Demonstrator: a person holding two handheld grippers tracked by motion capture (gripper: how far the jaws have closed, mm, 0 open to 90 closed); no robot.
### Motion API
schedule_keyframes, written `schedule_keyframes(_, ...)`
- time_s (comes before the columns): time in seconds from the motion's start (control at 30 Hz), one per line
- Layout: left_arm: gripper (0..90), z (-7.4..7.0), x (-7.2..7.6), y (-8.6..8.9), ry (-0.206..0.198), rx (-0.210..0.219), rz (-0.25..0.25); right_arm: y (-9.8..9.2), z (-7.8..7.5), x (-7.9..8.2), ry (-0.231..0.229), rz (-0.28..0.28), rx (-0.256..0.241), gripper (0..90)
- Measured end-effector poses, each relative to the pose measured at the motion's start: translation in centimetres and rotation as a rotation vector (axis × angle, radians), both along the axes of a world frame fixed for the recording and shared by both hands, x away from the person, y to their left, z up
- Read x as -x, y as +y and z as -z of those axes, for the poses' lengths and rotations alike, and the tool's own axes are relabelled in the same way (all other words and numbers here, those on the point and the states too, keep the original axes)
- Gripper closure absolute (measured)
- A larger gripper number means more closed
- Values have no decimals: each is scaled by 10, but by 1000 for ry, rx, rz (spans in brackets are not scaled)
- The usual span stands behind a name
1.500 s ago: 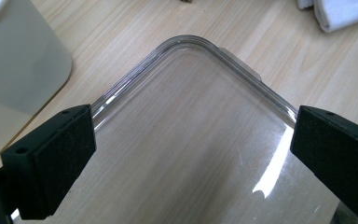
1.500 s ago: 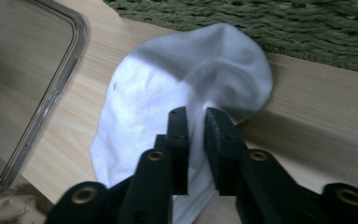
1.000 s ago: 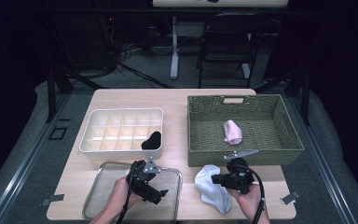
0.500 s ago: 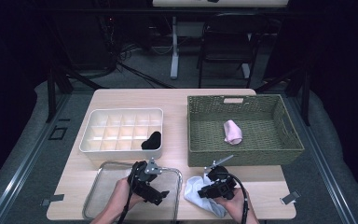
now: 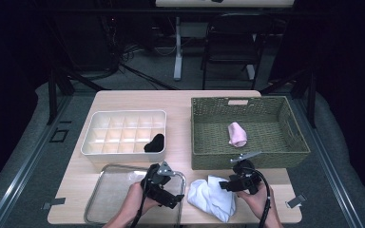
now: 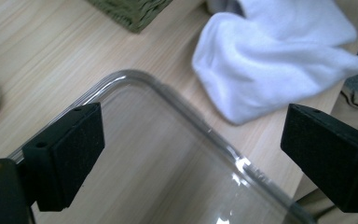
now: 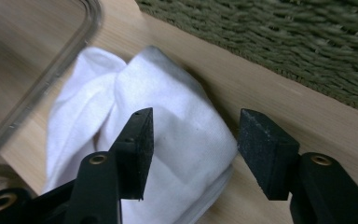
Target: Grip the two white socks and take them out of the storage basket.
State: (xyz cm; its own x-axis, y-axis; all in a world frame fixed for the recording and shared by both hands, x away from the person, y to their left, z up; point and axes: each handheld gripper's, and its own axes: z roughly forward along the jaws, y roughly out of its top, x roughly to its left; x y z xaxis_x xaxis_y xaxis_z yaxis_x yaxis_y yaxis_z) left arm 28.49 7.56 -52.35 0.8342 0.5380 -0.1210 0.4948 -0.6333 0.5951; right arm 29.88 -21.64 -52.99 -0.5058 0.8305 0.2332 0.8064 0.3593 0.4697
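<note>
**Lining up on the white sock by the basket**

I have the right gripper (image 5: 229,184) low over the white sock (image 5: 212,197), which lies crumpled on the tabletop (image 5: 138,102) just in front of the green wicker basket (image 5: 294,124) and just beside the clear tray (image 5: 105,199). In the right gripper view its fingers (image 7: 137,144) stand partly open, with the folded end of the sock under and between them; the left pad hangs over the cloth, the right pad sits above bare wood near the sock's edge. I cannot tell whether either pad is touching the fabric, and nothing is held.

To do this grasp well, I judge I should drop the fingers straight down so that both pads straddle the thick fold, not a single loose layer, then close. The cloth is soft and will bunch, so a bite on the plump end should hold better than a pinch at the thin hem. I would keep clear of the basket wall, which is near the right pad.

My left gripper (image 5: 171,189) hovers over the near right corner of the tray. In the left gripper view its fingers (image 6: 72,151) are spread wide, and they hold nothing, with the tray rim and the sock ahead between them.

A pink rolled sock (image 5: 237,134) rests in the basket, and a black one (image 5: 155,142) sits in a near-right compartment of the white divided organiser (image 5: 123,116).
</note>
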Motion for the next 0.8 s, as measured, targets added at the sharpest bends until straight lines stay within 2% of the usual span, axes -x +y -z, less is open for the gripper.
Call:
schedule_keyframes(0.03,71,0,1,-5,-2,0,9,2,1,0,-6,6,7,473)
schedule_keyframes(0.1,96,1,3,-13,2,-3,24,5,2,1,7,-17,35,495)
schedule_keyframes(0.2,146,4,5,-24,-2,-18,26,8,6,2,9,-13,67,527)
schedule_keyframes(0.23,155,4,6,-27,-4,-17,26,11,9,4,1,6,65,538)
schedule_keyframes(0.27,175,4,6,-31,-14,-18,22,10,7,2,24,-34,92,546)
schedule_keyframes(0.37,246,4,7,-41,-21,-20,23,11,9,3,26,-15,78,569)
schedule_keyframes(0.47,302,8,7,-51,-1,-23,42,12,12,4,40,-9,78,580)
schedule_keyframes(0.57,359,18,5,-64,41,-32,43,14,15,6,36,5,70,591)
schedule_keyframes(0.67,425,28,4,-73,51,-84,44,15,15,8,44,5,85,629)
schedule_keyframes(0.7,451,30,4,-74,58,-93,46,16,15,9,39,13,78,647)
schedule_keyframes(0.8,550,32,5,-75,44,-115,51,17,16,10,37,22,68,698)
